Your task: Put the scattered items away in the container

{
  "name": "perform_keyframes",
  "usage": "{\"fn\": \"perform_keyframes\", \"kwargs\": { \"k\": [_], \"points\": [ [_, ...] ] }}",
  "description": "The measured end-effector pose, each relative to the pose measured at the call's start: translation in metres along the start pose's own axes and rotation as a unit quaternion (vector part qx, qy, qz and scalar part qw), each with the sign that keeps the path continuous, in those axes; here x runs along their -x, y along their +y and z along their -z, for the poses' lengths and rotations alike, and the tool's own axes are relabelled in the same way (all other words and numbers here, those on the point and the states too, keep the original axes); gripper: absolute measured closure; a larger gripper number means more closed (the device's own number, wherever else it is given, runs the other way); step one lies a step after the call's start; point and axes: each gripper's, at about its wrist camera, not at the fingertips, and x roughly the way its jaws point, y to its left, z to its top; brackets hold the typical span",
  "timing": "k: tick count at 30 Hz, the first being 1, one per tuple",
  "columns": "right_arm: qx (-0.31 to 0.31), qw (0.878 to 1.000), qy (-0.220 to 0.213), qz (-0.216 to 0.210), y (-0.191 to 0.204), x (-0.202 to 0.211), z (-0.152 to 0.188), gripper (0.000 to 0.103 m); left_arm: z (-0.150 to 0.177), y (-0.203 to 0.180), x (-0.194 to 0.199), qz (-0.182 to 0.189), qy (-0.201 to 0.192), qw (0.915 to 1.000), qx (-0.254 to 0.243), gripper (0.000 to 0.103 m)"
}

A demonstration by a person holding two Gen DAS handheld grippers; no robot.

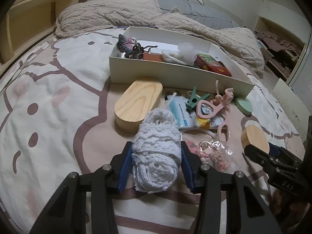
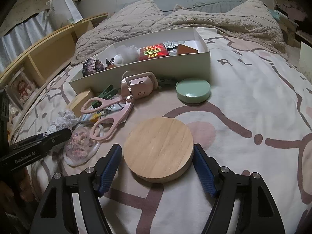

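My left gripper is shut on a white yarn bundle, its blue pads pressing on both sides, low over the bedspread. A round wooden disc lies flat on the bed between the pads of my right gripper. That gripper is open, with a thin gap showing at the left pad. The white box stands behind the scattered items and holds a red packet, a dark knitted piece and white wadding. The left wrist view shows the disc and the right gripper at the right edge.
Between grippers and box lie an oval wooden box, green clip, pink scissors, pink device, green round tin, blue-white sachet and bead bag. Fluffy blanket behind; wooden shelf left.
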Motion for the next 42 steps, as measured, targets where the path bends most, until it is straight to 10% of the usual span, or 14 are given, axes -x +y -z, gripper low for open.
{"fn": "perform_keyframes", "kwargs": {
  "k": [19, 42],
  "points": [
    [0.047, 0.998, -0.012, 0.034, 0.008, 0.0, -0.002, 0.034, -0.008, -0.008, 0.059, 0.038, -0.122, 0.9916, -0.022, 0.06],
    [0.064, 0.995, -0.062, -0.034, 0.033, 0.041, -0.015, 0.034, -0.007, -0.033, 0.081, 0.09, -0.161, 0.9812, -0.056, 0.06]
  ]
}}
